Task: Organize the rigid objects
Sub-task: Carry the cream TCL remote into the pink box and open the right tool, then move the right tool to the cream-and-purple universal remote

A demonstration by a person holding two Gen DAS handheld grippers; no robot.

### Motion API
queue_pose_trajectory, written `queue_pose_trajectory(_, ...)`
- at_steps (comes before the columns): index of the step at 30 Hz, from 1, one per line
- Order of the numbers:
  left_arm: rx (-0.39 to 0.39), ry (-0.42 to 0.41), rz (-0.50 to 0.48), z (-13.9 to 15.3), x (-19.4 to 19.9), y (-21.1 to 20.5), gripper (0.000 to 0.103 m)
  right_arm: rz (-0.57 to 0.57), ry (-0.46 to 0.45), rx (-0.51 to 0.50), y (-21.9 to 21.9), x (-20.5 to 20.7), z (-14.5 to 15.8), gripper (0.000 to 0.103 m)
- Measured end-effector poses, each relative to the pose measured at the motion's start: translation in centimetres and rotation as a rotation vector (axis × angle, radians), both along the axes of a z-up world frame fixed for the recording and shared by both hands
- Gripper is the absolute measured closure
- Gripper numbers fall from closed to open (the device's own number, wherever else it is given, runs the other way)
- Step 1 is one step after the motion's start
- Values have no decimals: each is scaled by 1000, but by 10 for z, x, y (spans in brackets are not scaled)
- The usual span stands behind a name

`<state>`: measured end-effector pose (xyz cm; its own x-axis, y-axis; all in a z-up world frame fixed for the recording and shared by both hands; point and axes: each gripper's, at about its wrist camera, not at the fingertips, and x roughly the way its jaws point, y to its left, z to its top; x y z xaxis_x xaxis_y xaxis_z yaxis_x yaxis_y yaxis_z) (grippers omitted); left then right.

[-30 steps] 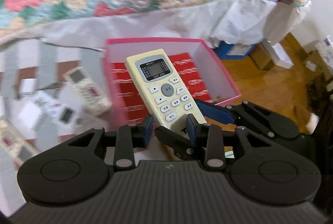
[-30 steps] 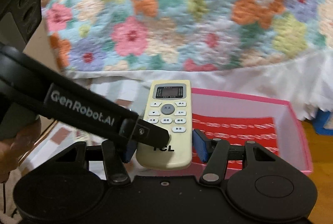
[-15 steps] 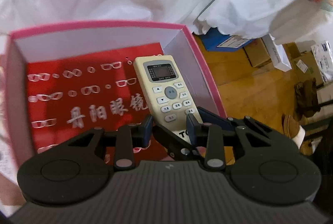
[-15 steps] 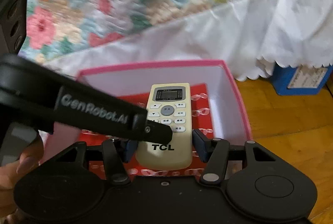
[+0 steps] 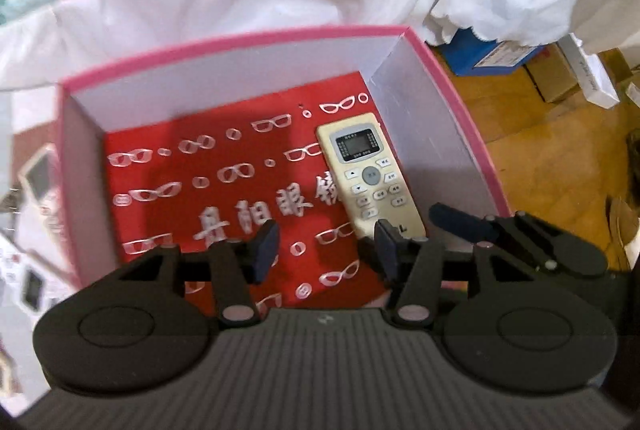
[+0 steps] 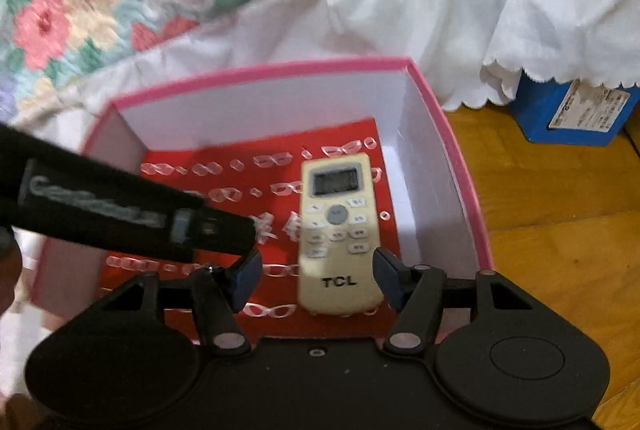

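My left gripper (image 5: pixel 326 250) is opening, its blue pads well apart and nothing between them but the red floor of the box; my right gripper (image 6: pixel 316 280) is opening too, and the remote (image 6: pixel 338 230) lies between its pads with a gap on both sides, so I judge that neither tong grips it now. The remote rests flat on the red printed liner (image 5: pixel 192 190), inside the pink box (image 5: pixel 240 40), near the box's right wall; its long axis runs away from me, screen end toward the far wall, the lettered end nearest my right tong. From the left tong it lies off to the right, just beyond the right pad (image 5: pixel 386 248); from the right tong it sits almost dead ahead, so my right hand is the nearer one. Both tongs point steeply down into the box, the left one crossing the right wrist view as a dark bar; whichever withdraws should, I think, lift straight back along that axis; a sideways drag could nudge the remote.
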<state>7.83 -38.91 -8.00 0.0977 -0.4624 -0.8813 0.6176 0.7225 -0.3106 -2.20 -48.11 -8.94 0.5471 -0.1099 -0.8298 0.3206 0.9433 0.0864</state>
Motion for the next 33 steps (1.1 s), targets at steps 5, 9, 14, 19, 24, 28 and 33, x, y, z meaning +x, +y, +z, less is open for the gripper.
queue_pose_trajectory(5,33,-39,-16,47,-4,45,50,111,-51,80,20,-13,42,37)
queue_pose_trajectory(9,63,-64,-33,81,-7,83,49,216,-74,118,54,-16,67,37)
queue_pose_trajectory(14,86,-97,-4,112,-8,142,47,378,-87,178,106,-11,86,37)
queue_pose_trajectory(19,98,-111,80,117,0,214,43,548,-99,270,159,5,89,37)
queue_pose_trajectory(24,153,-96,213,90,17,278,43,708,-105,308,217,29,76,37)
queue_pose_trajectory(28,157,-77,339,65,17,325,42,738,-48,448,253,54,55,36)
queue_pose_trajectory(33,151,-51,417,38,26,359,41,770,7,396,300,77,30,36)
